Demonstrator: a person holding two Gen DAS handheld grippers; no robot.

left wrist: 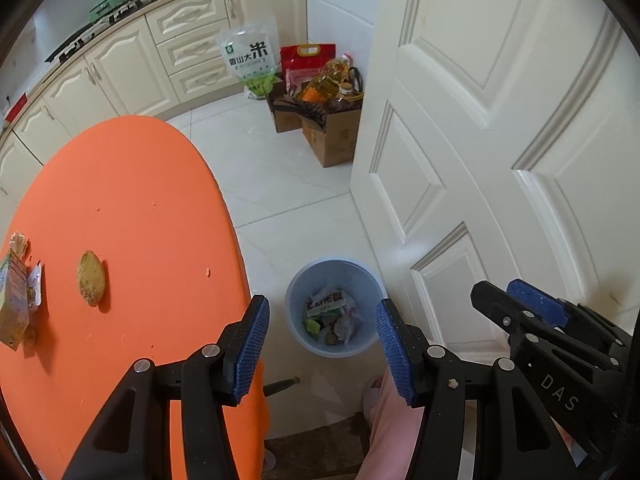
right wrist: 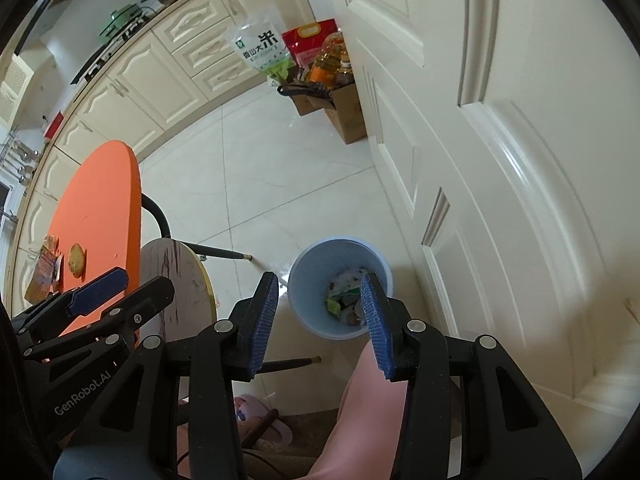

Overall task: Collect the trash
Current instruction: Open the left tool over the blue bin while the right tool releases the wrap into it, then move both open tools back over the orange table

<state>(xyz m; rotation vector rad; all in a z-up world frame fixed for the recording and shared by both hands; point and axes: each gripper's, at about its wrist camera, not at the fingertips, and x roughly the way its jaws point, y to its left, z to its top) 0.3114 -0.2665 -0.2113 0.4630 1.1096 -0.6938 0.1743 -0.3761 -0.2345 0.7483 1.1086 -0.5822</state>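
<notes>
The trash bin [left wrist: 334, 308] stands on the floor beside the door [left wrist: 500, 140], with wrappers [left wrist: 326, 304] already inside. Your left claw [left wrist: 320, 346] and right claw [right wrist: 320, 316] both hang above it, spread and empty. On the orange tabletop [left wrist: 132, 200] lie what looks like a biscuit [left wrist: 92, 278] and more packets [left wrist: 18, 292].

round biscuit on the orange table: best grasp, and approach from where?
Probably from straight above with the left gripper, the nearer one, a finger on each long side of the biscuit. It lies flat and alone on the orange table, an oval narrower across, so the short width suits the jaws. Wrappers sit apart, to its left.
</notes>
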